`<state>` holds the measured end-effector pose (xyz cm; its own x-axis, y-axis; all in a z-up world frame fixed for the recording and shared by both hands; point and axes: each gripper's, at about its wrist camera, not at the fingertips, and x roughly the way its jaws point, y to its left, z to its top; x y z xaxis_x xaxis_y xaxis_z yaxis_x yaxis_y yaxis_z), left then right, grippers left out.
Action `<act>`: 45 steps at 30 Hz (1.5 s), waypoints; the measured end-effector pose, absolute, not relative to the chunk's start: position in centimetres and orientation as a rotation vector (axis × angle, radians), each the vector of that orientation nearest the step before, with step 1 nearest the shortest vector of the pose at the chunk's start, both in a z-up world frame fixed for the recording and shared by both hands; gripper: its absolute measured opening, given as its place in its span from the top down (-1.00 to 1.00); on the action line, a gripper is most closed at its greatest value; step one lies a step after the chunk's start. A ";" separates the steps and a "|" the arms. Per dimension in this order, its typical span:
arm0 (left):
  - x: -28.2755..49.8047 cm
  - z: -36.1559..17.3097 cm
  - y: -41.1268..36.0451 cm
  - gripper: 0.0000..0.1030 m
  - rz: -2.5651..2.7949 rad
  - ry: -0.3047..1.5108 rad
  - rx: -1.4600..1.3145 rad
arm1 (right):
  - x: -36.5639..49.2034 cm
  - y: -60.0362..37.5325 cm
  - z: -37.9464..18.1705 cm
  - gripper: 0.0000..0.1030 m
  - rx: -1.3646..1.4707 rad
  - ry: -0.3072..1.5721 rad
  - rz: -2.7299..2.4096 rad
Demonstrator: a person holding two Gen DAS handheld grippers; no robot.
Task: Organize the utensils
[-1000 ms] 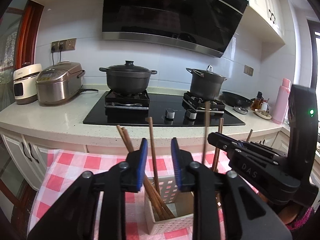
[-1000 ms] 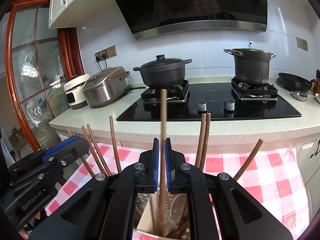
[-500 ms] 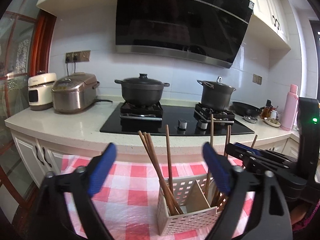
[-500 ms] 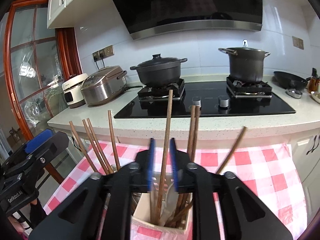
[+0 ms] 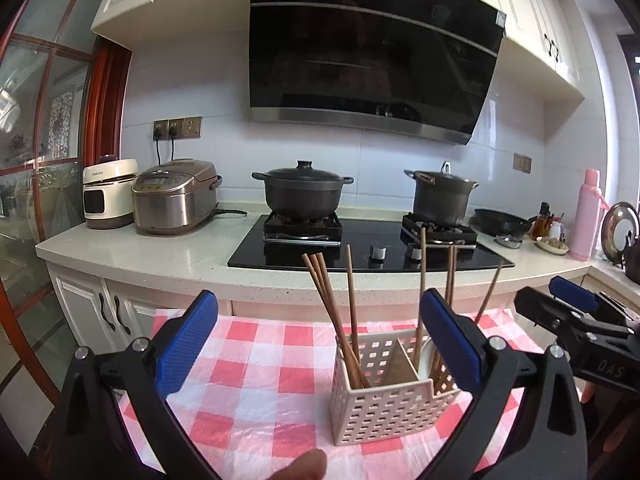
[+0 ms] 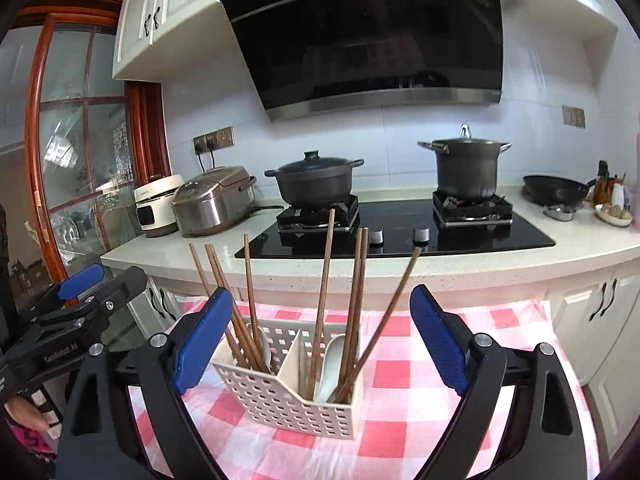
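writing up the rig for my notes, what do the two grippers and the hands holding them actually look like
Both are black plastic two-finger clamps with silver pivot screws and textured blue pads. The left gripper, seen from the right wrist view, has white "GenRobot.AI" lettering on its side. The right gripper, seen from the left wrist view, carries white "DAS" lettering. By the left one, a bare fingertip and a pink patterned sleeve show. No cables visible.

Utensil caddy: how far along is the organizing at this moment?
Nearly done, it seems. The chopsticks and spoons stand sorted in the divided white caddy on the checkered cloth. Nothing is in hand: the left tool and right tool are both open and empty. No loose utensils show.
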<state>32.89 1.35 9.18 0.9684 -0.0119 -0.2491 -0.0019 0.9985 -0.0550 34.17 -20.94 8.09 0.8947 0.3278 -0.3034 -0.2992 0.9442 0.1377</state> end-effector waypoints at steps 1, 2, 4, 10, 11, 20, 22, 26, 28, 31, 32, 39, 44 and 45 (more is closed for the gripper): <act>32.3 9.3 1.4 -0.90 -0.009 0.249 -0.056 | 33.6 -21.2 8.2 -0.65 0.087 0.332 0.324; 31.8 9.4 1.3 -0.90 -0.013 0.249 -0.052 | 33.3 -21.4 8.2 -0.65 0.087 0.334 0.322; 30.8 9.5 1.1 -0.90 -0.012 0.247 -0.039 | 32.5 -21.9 8.3 -0.65 0.096 0.340 0.318; 28.5 9.3 0.5 -0.91 -0.019 0.269 -0.030 | 29.9 -22.9 7.9 -0.65 0.104 0.342 0.295; 28.2 9.2 0.4 -0.91 -0.018 0.276 -0.028 | 29.6 -23.0 7.8 -0.65 0.107 0.342 0.294; 25.7 7.5 -0.8 -0.91 -0.048 0.318 -0.025 | 27.1 -23.5 6.9 -0.65 0.103 0.364 0.283; 25.2 7.1 -1.0 -0.91 -0.045 0.322 -0.021 | 26.5 -23.2 6.6 -0.65 0.090 0.365 0.286; 24.4 6.4 -1.4 -0.91 -0.033 0.331 -0.005 | 25.5 -22.7 6.1 -0.65 0.064 0.372 0.292; 24.1 6.2 -1.4 -0.91 -0.031 0.334 -0.007 | 25.1 -22.6 5.9 -0.65 0.060 0.379 0.289; 23.7 6.2 -1.4 -0.91 -0.032 0.334 -0.013 | 24.9 -22.5 5.9 -0.65 0.065 0.379 0.288; 23.6 6.3 -1.5 -0.91 -0.031 0.331 -0.010 | 24.8 -22.4 6.0 -0.65 0.064 0.373 0.288; 22.7 6.9 -2.4 -0.91 -0.005 0.302 0.023 | 24.3 -22.4 6.4 -0.65 0.062 0.372 0.271; 21.7 6.8 -2.2 -0.91 -0.010 0.308 0.006 | 23.0 -23.4 6.3 -0.65 0.076 0.363 0.252; 21.5 6.8 -2.2 -0.91 -0.012 0.310 0.000 | 22.8 -23.5 6.2 -0.65 0.074 0.364 0.245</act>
